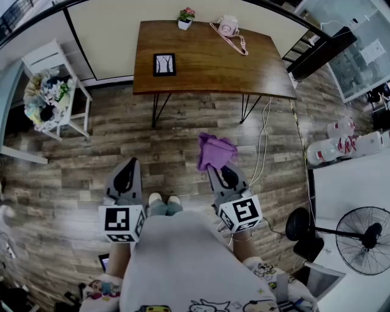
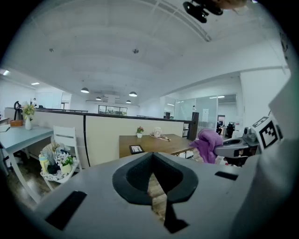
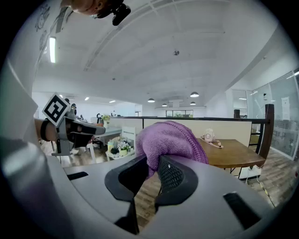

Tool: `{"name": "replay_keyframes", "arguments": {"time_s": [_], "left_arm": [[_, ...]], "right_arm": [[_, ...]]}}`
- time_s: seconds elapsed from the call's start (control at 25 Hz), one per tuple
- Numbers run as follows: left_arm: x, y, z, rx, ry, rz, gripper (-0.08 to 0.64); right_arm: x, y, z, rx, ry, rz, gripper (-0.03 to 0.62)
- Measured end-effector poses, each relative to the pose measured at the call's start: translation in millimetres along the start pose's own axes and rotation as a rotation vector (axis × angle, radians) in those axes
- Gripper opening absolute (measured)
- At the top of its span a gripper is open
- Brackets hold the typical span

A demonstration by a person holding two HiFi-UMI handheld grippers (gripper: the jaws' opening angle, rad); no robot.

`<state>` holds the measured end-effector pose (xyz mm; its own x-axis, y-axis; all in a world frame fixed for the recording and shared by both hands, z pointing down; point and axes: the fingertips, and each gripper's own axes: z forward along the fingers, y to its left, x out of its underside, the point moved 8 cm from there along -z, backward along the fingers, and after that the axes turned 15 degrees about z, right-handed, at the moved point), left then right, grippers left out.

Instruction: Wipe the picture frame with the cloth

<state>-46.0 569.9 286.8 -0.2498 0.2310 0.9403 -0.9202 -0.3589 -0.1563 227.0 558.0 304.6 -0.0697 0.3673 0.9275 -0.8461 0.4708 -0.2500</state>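
Head view, items as found:

- Picture frame: small, dark border, pale print with thin dark branching lines. It appears to lie flat near the left end of the wooden table, well apart from both grippers, with open floor between.
- Cloth: purple, soft and bunched, pinched at one fold so most of it billows ahead of the jaws.
- Right gripper: jaws clamped on the cloth, pointing slightly downward towards the table.
- Left gripper: jaws together with nothing between them, level with its partner.
- Also on the table: small flower pot and a pink item with a strap, both at the far edge.

Step in hand, as judged: carrying the cloth to the table; wiping not begun

Handling note: close in squarely. Lower the loose bulk of the cloth onto the glass, not the jaw tips. Stroke lightly, since the light frame will likely slide; the empty left gripper could brace an edge
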Motion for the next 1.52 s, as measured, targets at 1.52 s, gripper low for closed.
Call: {"name": "replay_keyframes", "arguments": {"time_s": [1.52], "left_arm": [[-23.0, 112.6, 168.0, 0.024, 0.015, -0.051, 0.189]], "right_arm": [[-77.3, -66.4, 178.7, 0.013, -0.04, 0.029, 0.048]]}}
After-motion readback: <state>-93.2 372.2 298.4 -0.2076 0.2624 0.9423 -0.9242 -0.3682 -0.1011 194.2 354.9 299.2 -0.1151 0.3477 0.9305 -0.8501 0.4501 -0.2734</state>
